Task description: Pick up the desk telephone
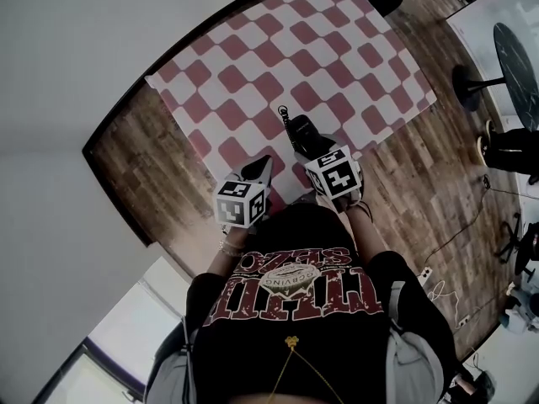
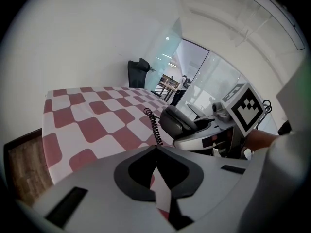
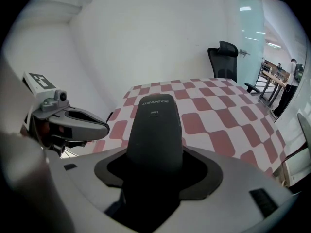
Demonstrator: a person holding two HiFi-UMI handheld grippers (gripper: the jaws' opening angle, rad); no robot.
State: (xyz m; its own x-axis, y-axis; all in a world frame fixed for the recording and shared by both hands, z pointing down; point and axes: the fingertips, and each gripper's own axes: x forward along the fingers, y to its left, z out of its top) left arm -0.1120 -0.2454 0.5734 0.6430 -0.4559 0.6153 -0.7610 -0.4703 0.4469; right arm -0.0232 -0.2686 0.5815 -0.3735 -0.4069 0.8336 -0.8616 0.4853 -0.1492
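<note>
The black desk telephone [image 3: 155, 127] sits between the jaws of my right gripper [image 3: 154, 154], which is shut on its near end. In the head view the telephone [image 1: 298, 131] pokes out over the red-and-white checked cloth [image 1: 278, 49], just ahead of the right gripper [image 1: 312, 150]. In the left gripper view its coiled cord [image 2: 154, 125] hangs from the telephone [image 2: 177, 122] down to the cloth. My left gripper [image 1: 264, 165] hovers beside it to the left, apart from it. Its jaws [image 2: 156, 148] meet at the tips with nothing between them.
The cloth covers most of a wooden table [image 1: 135, 154], with a bare strip along the near edge. A black office chair [image 3: 223, 57] stands at the far end. A round black table [image 1: 515, 57] and cables [image 1: 459, 230] are on the floor to the right.
</note>
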